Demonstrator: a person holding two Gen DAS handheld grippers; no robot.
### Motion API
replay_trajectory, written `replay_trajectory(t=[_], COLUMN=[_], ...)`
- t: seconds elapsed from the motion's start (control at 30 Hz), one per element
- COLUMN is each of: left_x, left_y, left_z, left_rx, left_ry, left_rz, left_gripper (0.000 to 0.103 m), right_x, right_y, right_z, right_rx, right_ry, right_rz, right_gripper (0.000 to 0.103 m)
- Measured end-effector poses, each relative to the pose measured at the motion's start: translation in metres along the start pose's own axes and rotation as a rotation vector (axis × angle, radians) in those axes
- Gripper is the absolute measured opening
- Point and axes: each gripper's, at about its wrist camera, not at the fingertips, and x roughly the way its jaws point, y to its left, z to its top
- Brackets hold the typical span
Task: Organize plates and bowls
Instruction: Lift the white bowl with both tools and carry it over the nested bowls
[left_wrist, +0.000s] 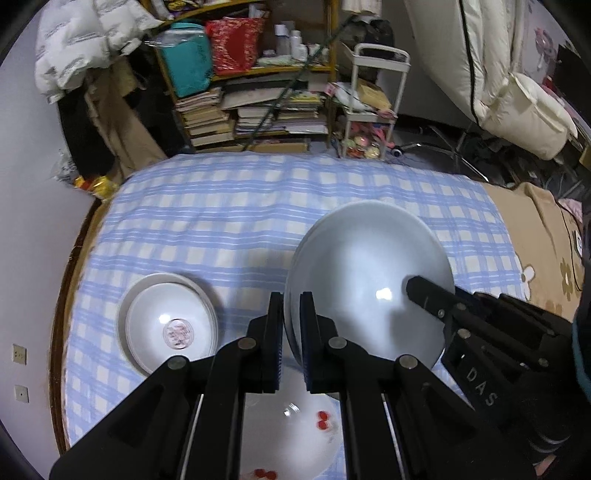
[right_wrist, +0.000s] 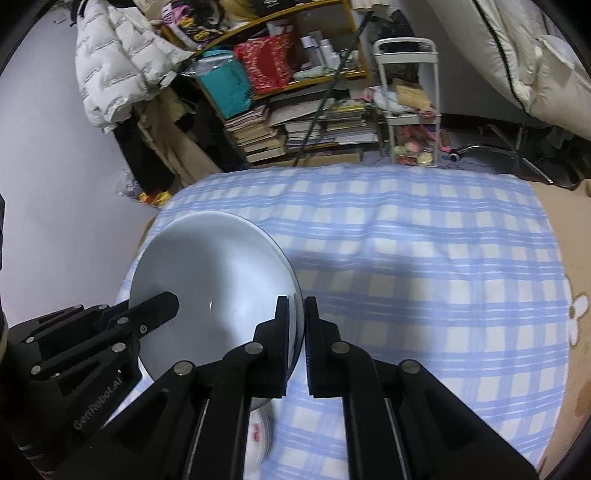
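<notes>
Left wrist view: left claw (left_wrist: 291, 310) and right claw (right_wrist: 295, 317) each clamp opposite rim of white bowl stack (left_wrist: 365, 280), lifted above checked worktop (left_wrist: 207, 221); glazed, slippery, breakable; grip rims.

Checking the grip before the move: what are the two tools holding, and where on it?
Both hold the large white bowl: left tool pinches its left rim, right tool the opposite rim.
</notes>
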Motion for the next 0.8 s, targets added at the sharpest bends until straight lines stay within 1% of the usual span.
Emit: replay_trajectory(t=[0.13,0.27,0.43,0.8], left_x=[-0.010,-0.015,-0.023,-0.028], left_y=[0.020,0.044,0.072,0.134], left_z=[-0.009,-0.018,-0.029,-0.043], left_rx=[-0.019,-0.059,-0.083,-0.188], left_ry=[-0.024,-0.020,-0.027,-0.036], left_rz=[0.041,0.040,0.065,0.078], left_gripper=[0.008,0.008,0.009,0.009], right_x=[0.005,0.006,0.013,0.036], right_y=[0.027,0.049,0.078,0.128], right_z=[-0.005,-0.007,-0.011,-0.019], right_rx=[-0.046,-0.068,-0.104,-0.174], right_ry=[0.005,-0.007,-0.004,0.031], right_rz=[0.026,0.049,0.073,0.144], right_gripper=[0.009,0.009,0.009,0.009])
